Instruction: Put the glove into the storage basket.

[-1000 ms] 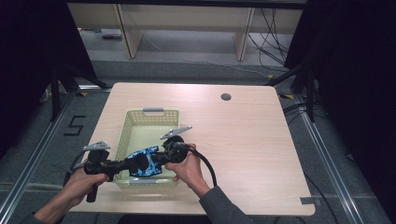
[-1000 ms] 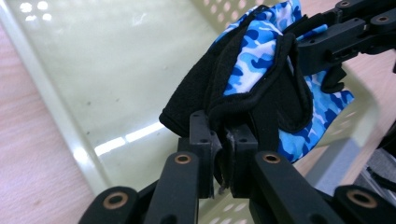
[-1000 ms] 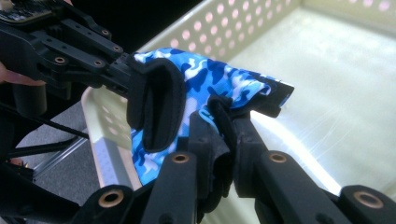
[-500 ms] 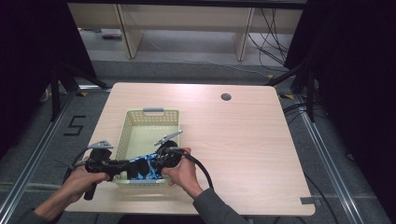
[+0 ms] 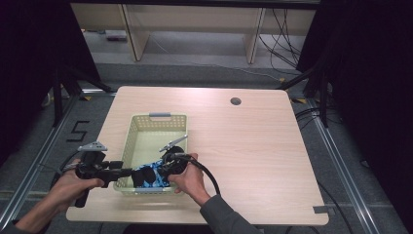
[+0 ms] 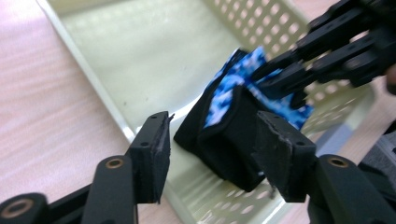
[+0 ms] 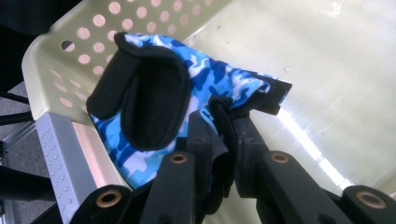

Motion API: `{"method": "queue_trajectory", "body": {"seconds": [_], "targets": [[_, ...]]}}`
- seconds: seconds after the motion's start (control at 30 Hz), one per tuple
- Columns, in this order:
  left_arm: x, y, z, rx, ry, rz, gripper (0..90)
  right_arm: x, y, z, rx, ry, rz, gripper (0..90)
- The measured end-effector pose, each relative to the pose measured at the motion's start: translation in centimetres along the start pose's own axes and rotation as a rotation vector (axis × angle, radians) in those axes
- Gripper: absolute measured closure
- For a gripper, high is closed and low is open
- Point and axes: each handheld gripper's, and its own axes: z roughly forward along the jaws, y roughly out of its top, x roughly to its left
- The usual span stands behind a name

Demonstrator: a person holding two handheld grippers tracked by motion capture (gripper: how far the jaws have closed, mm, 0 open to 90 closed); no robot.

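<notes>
Glove [image 5: 148,176] low in the basket [image 5: 168,118], at its six o'clock end. Right gripper [image 7: 223,122] pinching the edge to steady it; left gripper [image 6: 211,140] just opening, pads spread either side, letting go.

Light wood table [image 5: 272,161], round grommet hole [image 5: 235,101] far right of centre. Floor at left marked w/ black "5" [image 5: 78,131].

Blue camouflage glove [image 7: 154,93], pale green basket [image 5: 146,122]
</notes>
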Motion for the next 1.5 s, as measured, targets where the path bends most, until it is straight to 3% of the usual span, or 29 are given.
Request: {"method": "queue_trajectory", "body": {"seconds": [0.1,0.13,0.37,0.4,0.53,0.57,0.77,0.97,1.13,1.17,1.27,1.37,1.4,1.5], "targets": [[-0.3,0.3,-0.3,-0.018,-0.001,0.002,42.3,-0.1,0.0,0.0,-0.006,0.003,-0.009,80.1],[-0.6,0.5,-0.4,-0.041,-0.023,-0.008,42.0,-0.1,0.0,-0.1,-0.008,-0.002,-0.014,79.7],[-1.7,0.3,0.0,-0.054,-0.058,-0.01,40.1,0.0,0.1,-0.4,-0.002,-0.013,-0.041,76.4],[-2.1,0.2,0.2,-0.063,-0.058,-0.003,40.1,-0.1,0.1,-0.6,-0.006,-0.023,-0.064,74.4],[-2.5,0.1,0.3,-0.048,-0.077,0.003,38.7,0.3,0.2,-0.8,0.019,-0.063,-0.07,68.6],[-2.7,0.2,0.3,-0.047,-0.08,0.007,38.6,0.5,0.2,-0.9,0.027,-0.076,-0.048,65.6],[-3.3,0.2,0.2,-0.061,-0.091,0.015,38.9,0.6,0.1,-1.2,0.041,-0.118,-0.049,56.4],[-4.1,0.1,0.3,-0.076,-0.101,0.02,38.1,0.7,0.4,-2.1,-0.002,-0.128,-0.053,47.8],[-4.7,0.0,0.2,-0.098,-0.106,0.026,36.1,0.9,0.5,-3.6,-0.06,-0.106,-0.045,44.4],[-5.0,0.0,0.1,-0.106,-0.101,0.026,33.8,0.6,0.5,-4.7,-0.113,-0.096,-0.066,43.4],[-6.1,-0.5,0.1,-0.132,-0.12,0.037,32.0,0.3,0.0,-6.0,-0.166,-0.085,-0.054,42.7],[-6.6,-0.8,0.1,-0.132,-0.132,0.045,31.3,-0.2,-0.5,-6.9,-0.204,-0.077,-0.065,42.5],[-7.2,-1.1,0.2,-0.136,-0.15,0.05,30.9,-0.8,-1.1,-7.9,-0.213,-0.091,-0.073,41.9],[-7.8,-1.4,0.4,-0.149,-0.162,0.056,30.5,-1.2,-1.7,-8.5,-0.224,-0.085,-0.06,41.5]]}}
